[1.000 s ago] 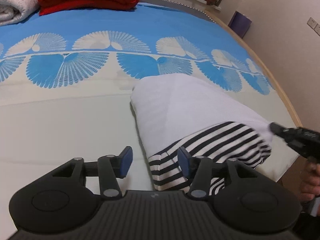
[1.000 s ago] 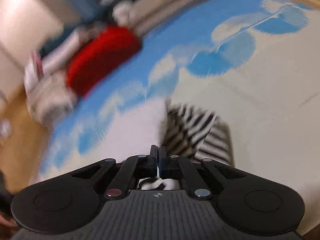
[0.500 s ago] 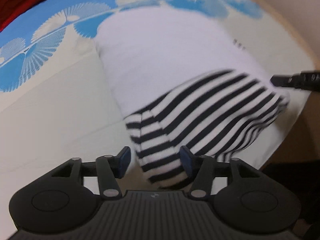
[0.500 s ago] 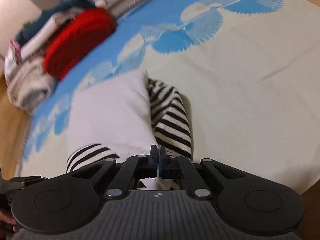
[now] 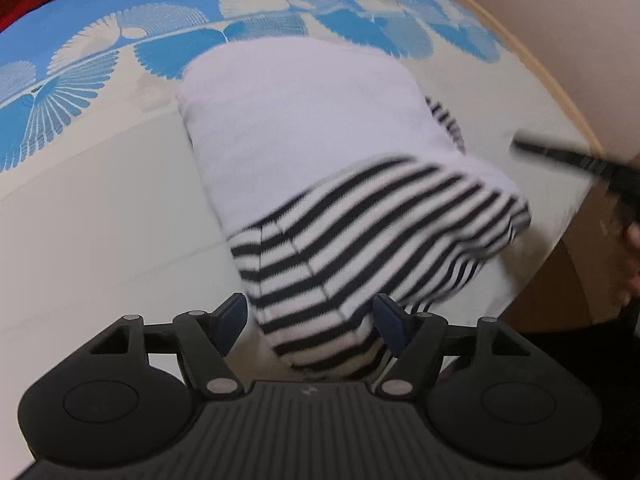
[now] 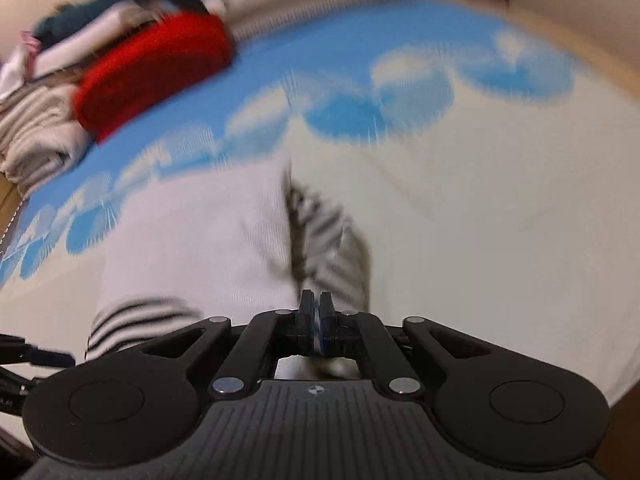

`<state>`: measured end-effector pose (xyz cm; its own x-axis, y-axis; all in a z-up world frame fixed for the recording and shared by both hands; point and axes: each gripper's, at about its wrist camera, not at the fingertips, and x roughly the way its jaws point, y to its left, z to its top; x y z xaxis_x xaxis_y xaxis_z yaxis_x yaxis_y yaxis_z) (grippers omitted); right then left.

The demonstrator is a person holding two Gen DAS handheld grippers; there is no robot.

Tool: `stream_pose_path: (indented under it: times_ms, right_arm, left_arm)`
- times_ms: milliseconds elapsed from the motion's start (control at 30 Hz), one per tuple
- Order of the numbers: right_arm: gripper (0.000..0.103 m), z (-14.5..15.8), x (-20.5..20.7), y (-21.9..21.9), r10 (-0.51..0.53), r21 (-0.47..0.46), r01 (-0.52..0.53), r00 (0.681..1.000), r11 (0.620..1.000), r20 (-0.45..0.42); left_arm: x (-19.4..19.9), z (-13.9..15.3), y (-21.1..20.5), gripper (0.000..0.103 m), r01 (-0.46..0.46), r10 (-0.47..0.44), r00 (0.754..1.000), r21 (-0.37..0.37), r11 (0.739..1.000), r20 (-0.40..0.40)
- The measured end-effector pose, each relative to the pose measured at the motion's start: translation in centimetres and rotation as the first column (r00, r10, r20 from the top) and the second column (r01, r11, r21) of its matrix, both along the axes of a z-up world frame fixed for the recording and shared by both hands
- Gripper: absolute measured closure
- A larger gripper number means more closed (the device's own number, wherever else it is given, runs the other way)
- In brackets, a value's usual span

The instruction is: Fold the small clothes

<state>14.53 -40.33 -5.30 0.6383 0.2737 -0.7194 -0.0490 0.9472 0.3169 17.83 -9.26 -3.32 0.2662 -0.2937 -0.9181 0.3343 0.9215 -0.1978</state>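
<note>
Left hand-held gripper [image 5: 310,322] agape, straddling striped sleeve [image 5: 340,264].

My left gripper [image 5: 310,322] hangs low with its jaws spread wide. My right gripper [image 6: 315,314] has its jaws pressed together, off to the right.

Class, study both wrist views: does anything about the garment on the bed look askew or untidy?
Yes. The white garment is folded unevenly: its striped sleeve bunches at the near end, and more striped fabric pokes out along the far side. It also lies close to the bed edge. Nothing looks torn or stained.
</note>
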Motion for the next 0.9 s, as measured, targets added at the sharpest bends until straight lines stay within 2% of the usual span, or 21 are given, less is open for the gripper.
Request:
stream_pose_path:
  times_ms: [67,133,167,233,300,367,400,467,533,600,700,800,900]
  right_arm:
    - [0.098,1.8,-1.2,1.2,0.079,-0.014,-0.078,0.989,0.997,0.124]
    - [0.098,2.3,-1.7,2.4,0.18,0.033,-0.187,0.97,0.982,0.164]
    - [0.098,2.2,-1.7,3.3,0.233,0.05,-0.244,0.958,0.968,0.166]
    - [0.098,1.5,-1.4,5.3,0.339,0.046,-0.347,0.932,0.937,0.127]
    - [0.098,-0.4,-0.6,7.4,0.409,-0.034,-0.409,0.912,0.912,0.003]
    - [0.102,-3.3,0.1,8.5,0.418,-0.141,-0.444,0.891,0.885,-0.177]
    - [0.103,-4.5,0.2,8.5,0.42,-0.169,-0.463,0.876,0.87,-0.237]
    - [0.103,-4.5,0.3,8.2,0.421,-0.161,-0.462,0.876,0.872,-0.233]
    - [0.103,-4.4,0.4,7.5,0.404,-0.136,-0.442,0.883,0.887,-0.238]
    - [0.103,-4.6,0.2,7.5,0.413,-0.15,-0.455,0.878,0.878,-0.242]
    - [0.103,-4.8,0.2,7.5,0.416,-0.158,-0.46,0.875,0.874,-0.25]
    - [0.103,-4.9,0.3,7.4,0.402,-0.137,-0.445,0.879,0.885,-0.256]
    - [0.103,-5.1,0.4,7.6,0.399,-0.135,-0.442,0.88,0.887,-0.259]
  left_arm:
    - [-0.2,-0.3,-0.3,0.051,0.03,-0.03,0.999,0.01,0.999,-0.016]
    - [-0.3,-0.5,-0.8,0.064,0.069,-0.069,0.997,0.004,0.998,-0.029]
    - [-0.3,-0.9,-1.1,0.065,0.086,-0.085,0.996,0.016,0.996,-0.034]
    - [-0.5,-1.7,-1.9,0.066,0.121,-0.118,0.992,0.067,0.99,-0.041]
    - [-0.8,-2.3,-2.3,0.066,0.141,-0.137,0.989,0.097,0.985,-0.048]
    - [-0.6,-2.4,-2.3,0.066,0.138,-0.133,0.989,0.091,0.986,-0.06]
    - [-0.5,-2.2,-2.1,0.065,0.131,-0.127,0.99,0.07,0.989,-0.069]
    - [-0.2,-1.4,-1.5,0.064,0.115,-0.112,0.992,0.038,0.993,-0.06]
    - [0.2,0.3,-0.5,0.065,0.079,-0.078,0.997,-0.012,0.997,0.012]
    - [1.1,2.0,0.7,0.065,0.007,0.001,0.995,-0.084,0.996,0.097]
    - [2.4,2.7,1.1,0.065,-0.044,0.064,0.989,-0.152,0.987,0.132]
    - [3.5,1.8,-0.2,0.066,-0.015,0.034,0.989,-0.125,0.992,0.147]
    - [4.4,0.1,-1.5,0.066,0.043,-0.031,0.992,-0.099,0.994,0.12]
